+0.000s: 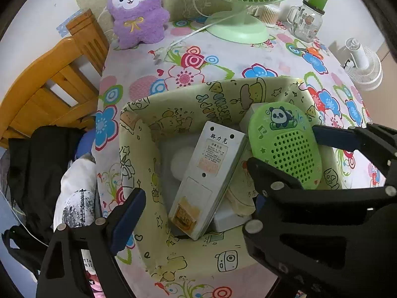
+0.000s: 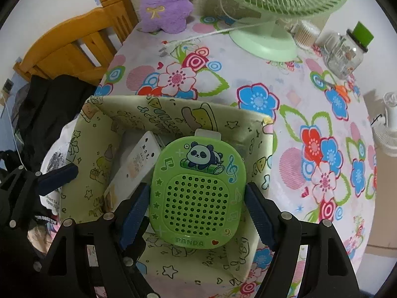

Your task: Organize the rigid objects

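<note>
A yellow-green cartoon-print fabric bin [image 1: 139, 149] [image 2: 119, 114] sits on the floral tablecloth. Inside it lie a grey-white remote [image 1: 208, 173] [image 2: 139, 164] and white items beneath it. My right gripper [image 2: 198, 206] is shut on a green panda speaker [image 2: 198, 193] [image 1: 285, 144], holding it over the bin's right side. In the left wrist view the right gripper [image 1: 280, 146] reaches in from the right. My left gripper [image 1: 198, 211] is open and empty at the bin's near-left edge; one of its fingers [image 2: 57, 176] shows in the right wrist view.
At the back stand a purple plush [image 1: 139, 12], a green desk fan [image 1: 238, 27] with its cord, a glass jar with a green lid [image 1: 307, 19] and a cotton swab container [image 1: 269, 13]. A wooden chair [image 1: 54, 79] with dark clothes stands left. A white fan [image 1: 364, 67] stands right.
</note>
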`<action>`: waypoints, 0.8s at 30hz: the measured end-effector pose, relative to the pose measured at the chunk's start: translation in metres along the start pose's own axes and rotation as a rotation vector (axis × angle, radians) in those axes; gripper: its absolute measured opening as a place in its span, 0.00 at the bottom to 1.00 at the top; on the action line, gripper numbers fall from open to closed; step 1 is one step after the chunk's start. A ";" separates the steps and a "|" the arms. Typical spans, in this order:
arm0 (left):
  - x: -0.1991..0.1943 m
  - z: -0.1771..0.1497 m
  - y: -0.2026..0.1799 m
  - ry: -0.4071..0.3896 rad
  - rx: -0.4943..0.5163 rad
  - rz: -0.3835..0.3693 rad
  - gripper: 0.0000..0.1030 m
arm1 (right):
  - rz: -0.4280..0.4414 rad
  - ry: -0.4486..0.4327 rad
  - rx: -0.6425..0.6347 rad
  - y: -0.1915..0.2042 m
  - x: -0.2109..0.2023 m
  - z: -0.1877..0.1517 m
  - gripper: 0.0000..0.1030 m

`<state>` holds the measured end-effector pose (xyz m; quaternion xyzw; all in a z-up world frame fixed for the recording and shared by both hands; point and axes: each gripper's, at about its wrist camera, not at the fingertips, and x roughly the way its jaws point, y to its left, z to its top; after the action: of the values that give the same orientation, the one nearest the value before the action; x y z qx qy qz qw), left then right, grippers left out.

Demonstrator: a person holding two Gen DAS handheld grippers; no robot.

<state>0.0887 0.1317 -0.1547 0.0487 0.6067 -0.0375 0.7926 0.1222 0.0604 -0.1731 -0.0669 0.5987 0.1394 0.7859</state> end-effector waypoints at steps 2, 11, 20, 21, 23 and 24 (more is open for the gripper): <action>-0.001 0.000 0.000 -0.004 0.004 -0.004 0.90 | 0.026 -0.015 0.007 0.000 0.001 0.000 0.78; -0.005 -0.002 -0.002 -0.011 0.000 -0.006 0.92 | 0.040 -0.037 -0.021 0.003 -0.008 0.000 0.88; -0.008 -0.004 -0.003 -0.015 0.008 0.005 0.93 | -0.044 -0.062 -0.026 0.003 -0.021 -0.005 0.88; -0.009 -0.004 -0.004 -0.016 0.013 0.006 0.93 | -0.052 -0.065 -0.032 0.003 -0.023 -0.006 0.88; -0.011 -0.005 -0.006 -0.020 0.021 0.008 0.93 | -0.061 -0.058 -0.025 0.000 -0.025 -0.007 0.88; -0.012 -0.005 -0.008 -0.023 0.026 0.007 0.93 | -0.063 -0.058 -0.017 -0.002 -0.026 -0.008 0.88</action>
<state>0.0800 0.1244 -0.1448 0.0608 0.5968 -0.0430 0.7989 0.1087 0.0529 -0.1504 -0.0883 0.5721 0.1218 0.8063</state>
